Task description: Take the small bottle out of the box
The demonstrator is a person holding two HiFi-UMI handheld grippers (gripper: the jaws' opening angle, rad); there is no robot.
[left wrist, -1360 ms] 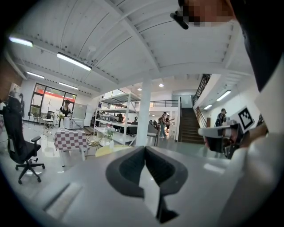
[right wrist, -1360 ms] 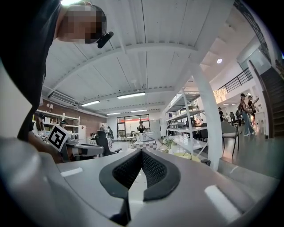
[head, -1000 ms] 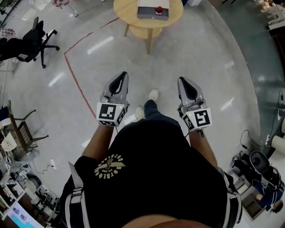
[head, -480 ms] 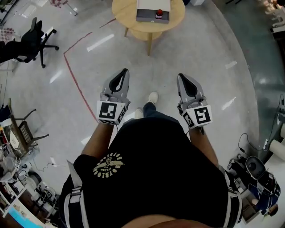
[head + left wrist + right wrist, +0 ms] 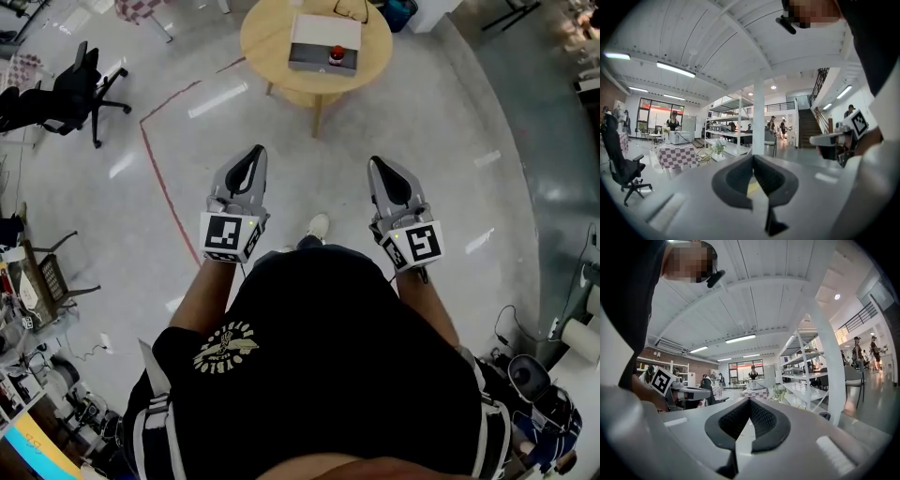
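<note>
Head view: I hold the left gripper (image 5: 256, 153) and the right gripper (image 5: 375, 163) level before my body, both well apart from the round table (image 5: 267, 58). The box (image 5: 322, 36) lies on that table. A red-topped item, apparently the small bottle (image 5: 336, 52), sits at the box's near edge; I cannot tell whether it stands inside.

Left gripper view: the jaws meet at the tips, with nothing between them.

Right gripper view: the jaws are closed together and carry nothing.
</note>
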